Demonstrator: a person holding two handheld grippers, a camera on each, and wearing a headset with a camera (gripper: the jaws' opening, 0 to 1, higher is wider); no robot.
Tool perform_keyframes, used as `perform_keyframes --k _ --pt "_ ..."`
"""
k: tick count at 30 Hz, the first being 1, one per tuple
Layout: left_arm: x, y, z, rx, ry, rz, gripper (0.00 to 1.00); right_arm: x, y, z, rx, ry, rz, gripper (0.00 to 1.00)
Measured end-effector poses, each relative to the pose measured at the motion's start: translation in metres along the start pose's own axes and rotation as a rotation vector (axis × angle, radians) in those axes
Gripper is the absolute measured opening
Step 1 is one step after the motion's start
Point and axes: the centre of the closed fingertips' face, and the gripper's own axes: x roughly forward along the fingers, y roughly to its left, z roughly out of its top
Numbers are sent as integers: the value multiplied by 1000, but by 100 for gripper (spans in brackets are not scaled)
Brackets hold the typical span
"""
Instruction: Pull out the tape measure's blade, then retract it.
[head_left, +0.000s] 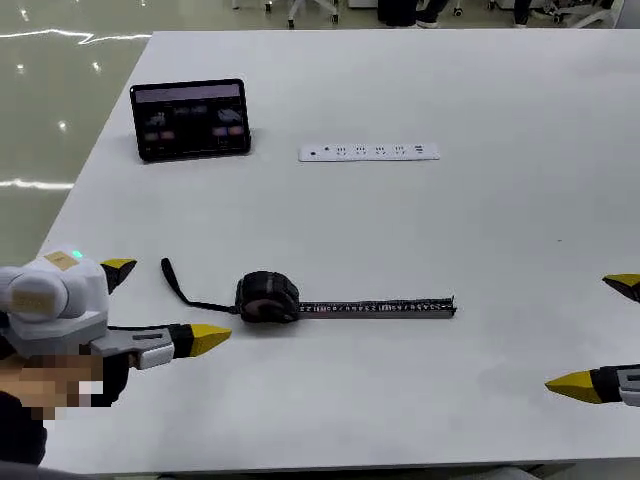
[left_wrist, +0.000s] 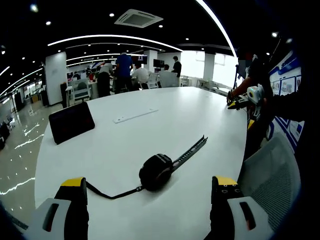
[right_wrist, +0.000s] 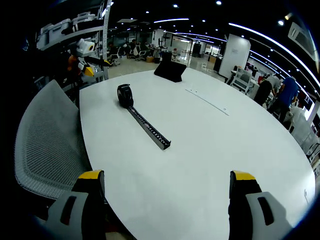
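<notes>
While all jaws gape empty, tape measure (head_left: 267, 297) lies nearer left gripper (head_left: 172, 300), blade (head_left: 378, 308) extended toward right gripper (head_left: 582, 332).

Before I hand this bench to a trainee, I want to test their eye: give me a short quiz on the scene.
1. True or false: the metal blade lies pulled out of the round black tape measure case on the white table.
2. The left gripper's jaws are: A open; B shut on the case; C shut on the blade.
3. Which gripper is nearer the blade's free end?
Key: 1 true; 2 A; 3 the right gripper.
</notes>
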Motion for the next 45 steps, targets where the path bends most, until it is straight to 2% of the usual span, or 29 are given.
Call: perform_keyframes --k 9,12,16,18,23,25,29,31,32,35,38,39,42,43,45 --pt "9 -10 9 -8 -7 -3 100 5 5 15 -35 -13 20 100" --pt "12 -12 19 -55 -41 -2 100 7 4 19 -50 -14 18 100" --pt "20 -16 28 -46 -42 1 100 9 5 24 -64 -14 23 100" --pt "25 -17 31 -24 -41 18 100 11 7 27 -71 -20 29 100" --pt "40 -17 34 -54 -39 66 100 17 12 35 -98 -25 55 100" --pt "46 -17 36 -62 -52 85 100 20 12 38 -105 -27 59 100" --pt "58 -8 28 -126 -47 173 98 30 15 45 -138 -31 80 99" --pt "61 1 25 -114 -50 246 98 36 16 48 -154 -25 94 99" --pt "63 2 23 -110 -49 261 98 39 17 49 -161 -23 100 99" --pt "73 -3 17 -163 -62 262 98 49 16 55 -179 -20 118 99" --pt "80 -6 10 -173 -68 281 99 58 16 59 -201 -11 138 99" --pt "85 -3 7 -176 -73 288 100 61 16 59 -207 -8 145 100" --pt "84 3 3 -206 -137 386 100 72 15 59 -234 14 176 100" --pt "88 -6 -4 -212 -131 367 100 77 12 57 -252 31 175 100" --pt "92 -10 -16 -188 -128 394 100 86 11 57 -253 40 189 100"
